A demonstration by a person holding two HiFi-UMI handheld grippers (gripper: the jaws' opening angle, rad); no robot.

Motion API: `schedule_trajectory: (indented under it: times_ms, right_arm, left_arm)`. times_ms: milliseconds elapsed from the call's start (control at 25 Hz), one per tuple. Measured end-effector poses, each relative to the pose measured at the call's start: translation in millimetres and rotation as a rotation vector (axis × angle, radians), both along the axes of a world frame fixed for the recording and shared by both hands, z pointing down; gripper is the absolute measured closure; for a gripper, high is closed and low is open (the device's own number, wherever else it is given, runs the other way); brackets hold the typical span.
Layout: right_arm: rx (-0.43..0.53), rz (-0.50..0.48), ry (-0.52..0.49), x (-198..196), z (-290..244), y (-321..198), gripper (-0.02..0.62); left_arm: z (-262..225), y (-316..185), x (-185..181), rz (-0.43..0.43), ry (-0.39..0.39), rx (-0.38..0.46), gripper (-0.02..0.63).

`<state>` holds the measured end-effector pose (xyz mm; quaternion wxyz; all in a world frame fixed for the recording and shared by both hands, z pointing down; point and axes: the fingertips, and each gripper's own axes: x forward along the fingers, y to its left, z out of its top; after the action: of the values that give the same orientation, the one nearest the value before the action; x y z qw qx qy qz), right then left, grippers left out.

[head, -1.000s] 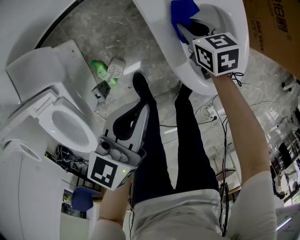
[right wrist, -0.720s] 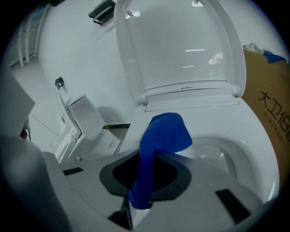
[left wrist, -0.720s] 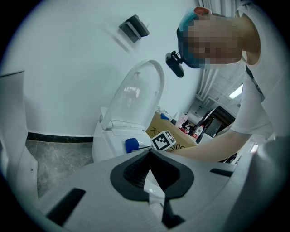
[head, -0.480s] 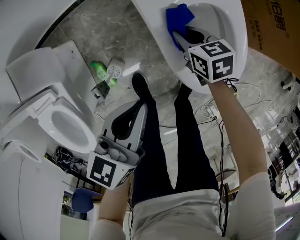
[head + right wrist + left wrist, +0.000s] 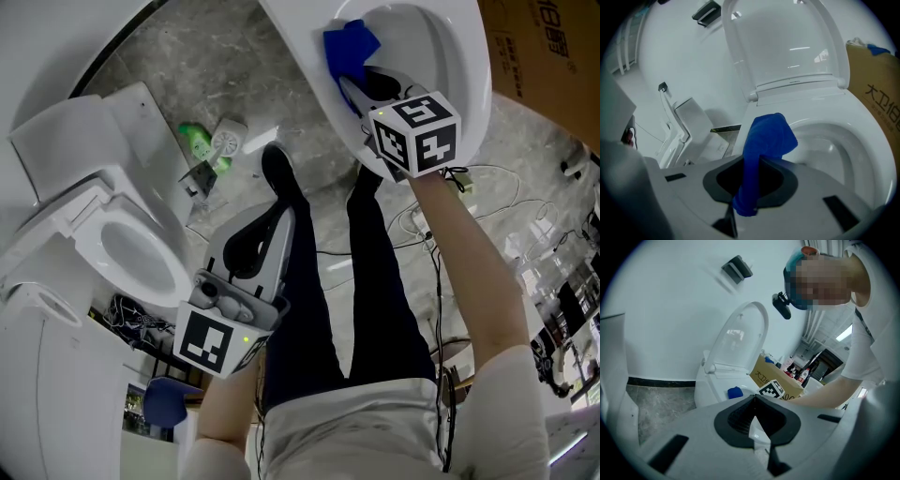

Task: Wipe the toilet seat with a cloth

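Note:
The white toilet seat [image 5: 314, 70] rings the bowl at the top of the head view, and its lid [image 5: 787, 42] stands up. My right gripper [image 5: 354, 84] is shut on a blue cloth [image 5: 349, 47]. The cloth [image 5: 766, 138] sticks out past the jaws and lies against the seat's left rim [image 5: 862, 145]. My left gripper [image 5: 284, 216] hangs low beside the person's legs, well away from the toilet. Its jaws are shut with nothing in them [image 5: 753, 398]. From there the blue cloth [image 5: 735, 392] and the toilet [image 5: 736, 343] show in the distance.
A second toilet [image 5: 141, 253] stands at the left. A green bottle [image 5: 197, 141] and small items lie on the grey floor between the two toilets. A cardboard box [image 5: 553, 56] is at the right of the toilet, and cables [image 5: 422, 225] trail on the floor.
My right gripper has slid the cloth leftwards along the seat's rim. The left gripper has stayed where it was.

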<state>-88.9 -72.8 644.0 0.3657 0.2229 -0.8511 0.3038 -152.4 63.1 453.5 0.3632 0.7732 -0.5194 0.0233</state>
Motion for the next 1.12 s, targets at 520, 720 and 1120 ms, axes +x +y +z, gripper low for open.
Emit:
schedule_trajectory:
  times_ms: [520,720,1120]
  right_arm:
    - [-0.011,0.034,-0.015,14,2,22,0.541]
    - [0.000,0.046,-0.013,20,1,30,0.541]
    - [-0.006,0.071,-0.005,38,2,49,0.541]
  left_arm:
    - [-1,0,11,0.024,-0.002,0.004,0.597]
    - [-3,-2,18,0.034,0.000,0.006,0.597]
    - [-2,-2,29,0.058,-0.004,0.002,0.597]
